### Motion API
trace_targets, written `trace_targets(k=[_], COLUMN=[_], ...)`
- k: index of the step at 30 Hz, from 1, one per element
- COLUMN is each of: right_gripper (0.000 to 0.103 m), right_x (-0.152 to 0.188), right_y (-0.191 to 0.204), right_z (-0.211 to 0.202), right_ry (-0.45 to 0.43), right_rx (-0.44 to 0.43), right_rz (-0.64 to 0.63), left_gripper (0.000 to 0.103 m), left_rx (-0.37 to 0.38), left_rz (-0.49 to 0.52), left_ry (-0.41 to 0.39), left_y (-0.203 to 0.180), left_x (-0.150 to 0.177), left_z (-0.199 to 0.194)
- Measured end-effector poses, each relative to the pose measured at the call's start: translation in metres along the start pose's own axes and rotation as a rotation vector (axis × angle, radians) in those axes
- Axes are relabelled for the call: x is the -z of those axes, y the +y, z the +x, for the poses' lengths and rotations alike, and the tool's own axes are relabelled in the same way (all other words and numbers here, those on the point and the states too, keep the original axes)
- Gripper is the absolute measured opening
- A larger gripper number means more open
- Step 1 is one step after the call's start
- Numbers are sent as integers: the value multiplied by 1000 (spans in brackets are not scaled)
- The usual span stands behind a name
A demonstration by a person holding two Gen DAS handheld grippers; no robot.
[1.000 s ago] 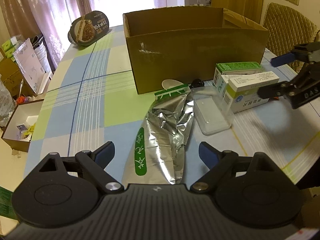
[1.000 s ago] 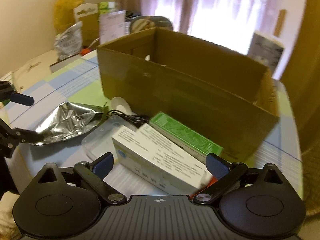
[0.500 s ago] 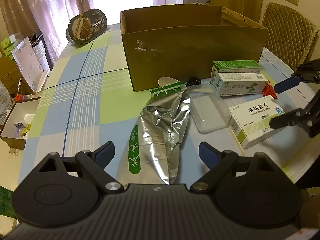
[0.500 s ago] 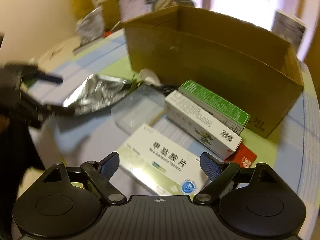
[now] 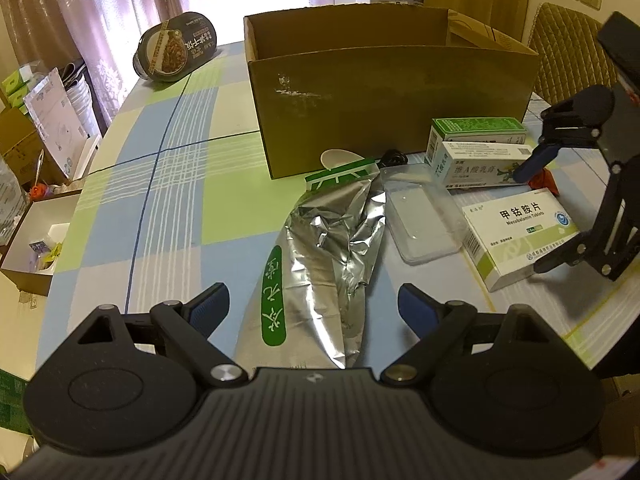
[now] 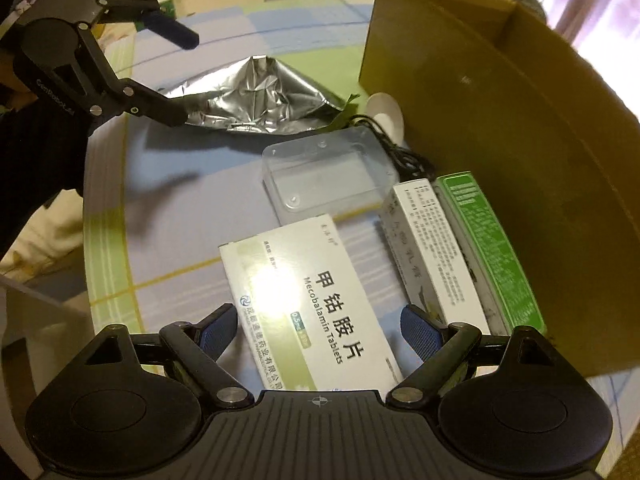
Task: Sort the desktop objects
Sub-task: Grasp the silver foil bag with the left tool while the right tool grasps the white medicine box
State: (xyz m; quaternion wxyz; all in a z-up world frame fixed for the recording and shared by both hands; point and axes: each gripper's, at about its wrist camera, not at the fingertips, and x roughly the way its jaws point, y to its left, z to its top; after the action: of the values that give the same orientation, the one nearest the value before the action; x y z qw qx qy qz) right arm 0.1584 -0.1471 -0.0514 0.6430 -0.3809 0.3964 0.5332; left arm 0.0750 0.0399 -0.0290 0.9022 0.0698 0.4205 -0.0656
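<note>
Judging from what lies on the table, the sorting has hardly begun: nearly everything is outside the open cardboard box, and the part of its inside that shows holds nothing I can see.

The right gripper hangs low over the Mecobalamin tablet box, its jaws spread wide to either side of the carton and gripping nothing. That carton lies flat on the checked tablecloth, just beside a clear plastic tray.

The left gripper has its jaws spread too, straddling the near end of the crumpled foil bag without closing on it. The bag lies flat, its green-striped top pointing toward the box.

Also left to sort: a white ointment carton and a green carton side by side against the box wall, a white spoon, a black cord and a small red scrap. An instant-noodle tub leans far off by the curtain; whether it belongs to the task I cannot tell.

The step in hand looks like two first pick-ups, tablet box and foil bag.
</note>
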Motion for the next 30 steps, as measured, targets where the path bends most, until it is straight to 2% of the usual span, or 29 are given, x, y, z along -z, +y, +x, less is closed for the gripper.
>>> trace_targets(k=[3,5,10,16,21,27,30], right_gripper=[86,81,73,72,72,78,79], right_x=[-3,-1,10,29,37,39,38], right_y=[-3,-5,-2,10,22,25,28], right_z=[9,10,-2,-16,-22,-14,-12], right_ry=[37,39,13,17,-28,-41,-36], right_rx=[-22,-25,-15,40,69,71,82], right_rz=[22,75,282,517,560,584,570], left_gripper=[89,89,89,89,89,88,78], left_rx=[1,4,8,-6,-42,-23,11], left_rz=[-8,-15,-3,94,219,292,292], left_ry=[2,5,9,27,68,113,157], left_y=[2,2,0,-5,-11,-16,-14], left_x=[0,0,0,-10,-17,-24,-28], left_z=[2,3,5,13,28,48,60])
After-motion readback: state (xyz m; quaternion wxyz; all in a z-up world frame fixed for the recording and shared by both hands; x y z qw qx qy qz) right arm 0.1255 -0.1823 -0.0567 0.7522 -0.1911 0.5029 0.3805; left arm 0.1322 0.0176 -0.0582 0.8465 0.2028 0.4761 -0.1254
